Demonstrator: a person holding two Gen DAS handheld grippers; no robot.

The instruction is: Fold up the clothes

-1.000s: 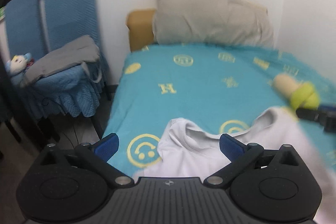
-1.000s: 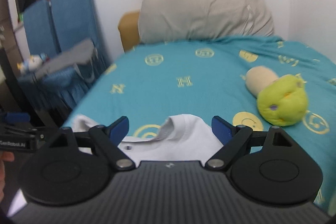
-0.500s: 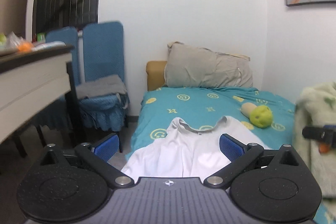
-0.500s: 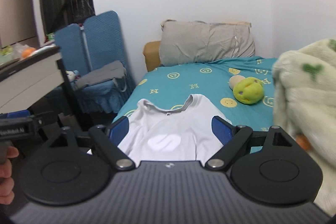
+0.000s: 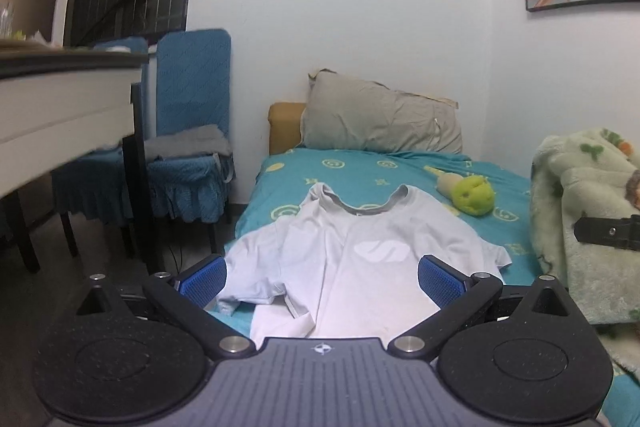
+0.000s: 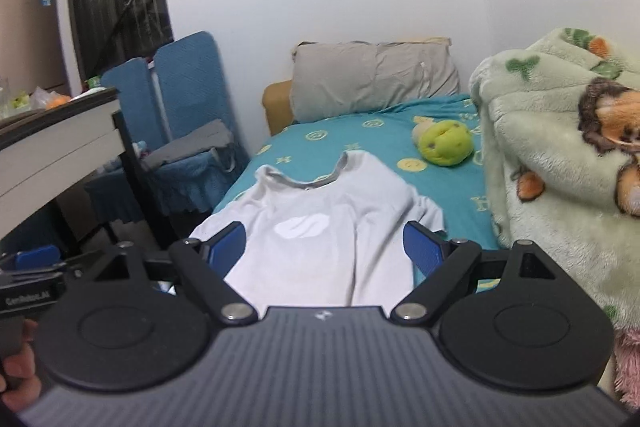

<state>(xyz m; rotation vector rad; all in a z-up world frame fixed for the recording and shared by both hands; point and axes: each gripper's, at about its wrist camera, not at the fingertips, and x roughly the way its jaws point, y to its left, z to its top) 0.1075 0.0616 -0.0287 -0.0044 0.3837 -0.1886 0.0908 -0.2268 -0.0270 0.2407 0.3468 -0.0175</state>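
A white t-shirt point(image 5: 352, 259) with a grey collar and a pale chest logo lies spread face up on the teal bed point(image 5: 360, 167), collar toward the pillow; it also shows in the right wrist view point(image 6: 320, 227). Its left sleeve is rumpled at the bed's left edge. My left gripper point(image 5: 320, 279) is open and empty, held above the shirt's lower part. My right gripper point(image 6: 326, 247) is open and empty, also above the lower part of the shirt. The right gripper's body point(image 5: 608, 231) shows at the right in the left wrist view.
A grey pillow point(image 5: 380, 123) leans at the head of the bed. A yellow-green plush toy point(image 5: 470, 197) lies right of the collar. A green fleece blanket point(image 6: 560, 155) is piled on the right. Blue chairs point(image 5: 188, 131) and a white table point(image 5: 60, 107) stand left of the bed.
Both grippers have pulled back from close over the collar toward the foot of the bed, so the whole shirt, table and blanket now show. Both stayed open.
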